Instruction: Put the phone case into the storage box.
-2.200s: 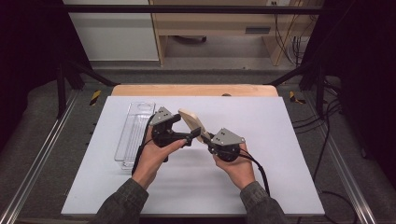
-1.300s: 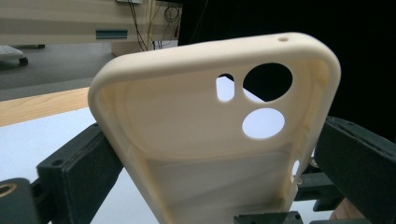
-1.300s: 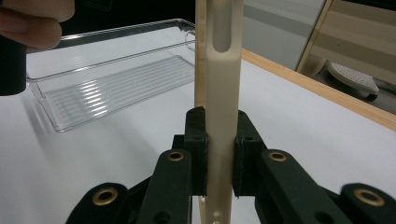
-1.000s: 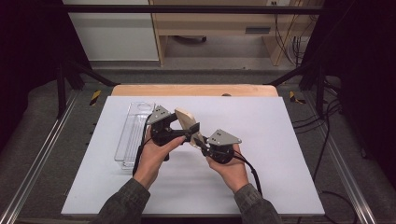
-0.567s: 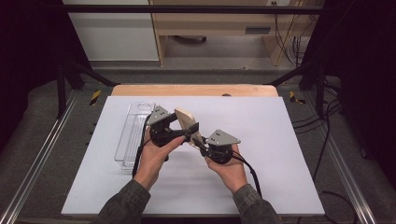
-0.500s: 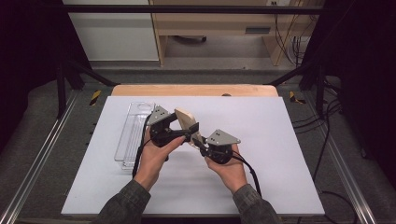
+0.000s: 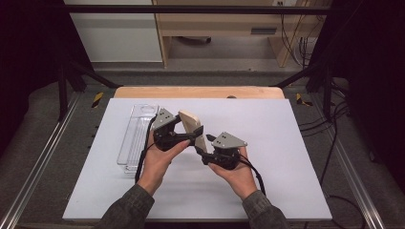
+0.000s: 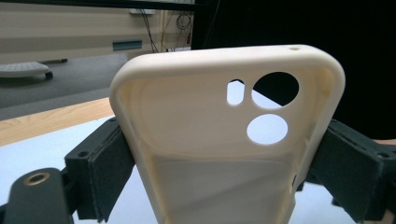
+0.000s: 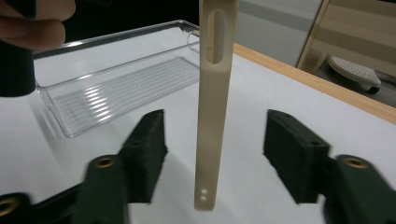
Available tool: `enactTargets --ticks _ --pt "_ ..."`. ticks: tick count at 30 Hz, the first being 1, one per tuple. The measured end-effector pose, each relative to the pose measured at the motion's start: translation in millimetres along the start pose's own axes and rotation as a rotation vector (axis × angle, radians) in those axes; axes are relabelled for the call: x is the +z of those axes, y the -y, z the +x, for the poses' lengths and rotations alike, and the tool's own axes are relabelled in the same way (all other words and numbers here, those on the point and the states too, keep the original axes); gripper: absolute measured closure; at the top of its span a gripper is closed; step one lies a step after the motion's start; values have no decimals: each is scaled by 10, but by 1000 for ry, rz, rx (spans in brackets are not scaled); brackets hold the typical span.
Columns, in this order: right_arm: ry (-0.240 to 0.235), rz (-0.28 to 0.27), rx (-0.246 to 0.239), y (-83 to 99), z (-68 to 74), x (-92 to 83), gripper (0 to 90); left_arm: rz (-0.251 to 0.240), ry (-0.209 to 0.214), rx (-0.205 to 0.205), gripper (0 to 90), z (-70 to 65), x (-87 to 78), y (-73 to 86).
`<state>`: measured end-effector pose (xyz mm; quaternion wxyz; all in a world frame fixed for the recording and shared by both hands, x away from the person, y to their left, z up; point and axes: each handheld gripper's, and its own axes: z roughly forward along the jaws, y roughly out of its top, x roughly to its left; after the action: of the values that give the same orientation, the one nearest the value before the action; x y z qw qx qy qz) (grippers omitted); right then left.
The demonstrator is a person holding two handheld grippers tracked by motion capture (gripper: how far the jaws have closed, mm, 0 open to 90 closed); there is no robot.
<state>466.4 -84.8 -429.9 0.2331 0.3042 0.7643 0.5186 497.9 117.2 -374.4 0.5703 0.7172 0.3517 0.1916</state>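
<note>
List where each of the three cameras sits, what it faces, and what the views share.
High view: above the table, looking forward and down; both forearms, left gripper, right gripper.
Left gripper view: along pads clamping the cream phone case.
Right gripper view: along jaws just opening, apart from the case's edge, clear tray beyond.
Shared: the case.

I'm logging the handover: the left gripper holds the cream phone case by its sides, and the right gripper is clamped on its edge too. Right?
Not quite. The right gripper is open: in the right gripper view its pads stand clear of the phone case, having just opened. The left gripper does hold it by its sides.
</note>
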Motion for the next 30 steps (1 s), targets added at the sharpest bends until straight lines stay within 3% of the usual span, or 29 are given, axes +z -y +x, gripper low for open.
enactTargets --ticks 4,9,17,20,30 --pt "19 22 -11 -3 8 -42 201 -7 -19 19 108 2 -3 0" --pt "18 36 -14 -5 -3 -66 143 -7 -32 31 108 10 -11 -2" --pt "11 44 3 -11 -42 -91 99 -17 -49 40 108 24 -44 -18" --pt "10 42 7 -13 -66 -114 76 -25 -54 24 108 57 -68 -28" --pt "22 21 21 10 -203 -258 57 -48 -100 31 109 198 -240 -117"
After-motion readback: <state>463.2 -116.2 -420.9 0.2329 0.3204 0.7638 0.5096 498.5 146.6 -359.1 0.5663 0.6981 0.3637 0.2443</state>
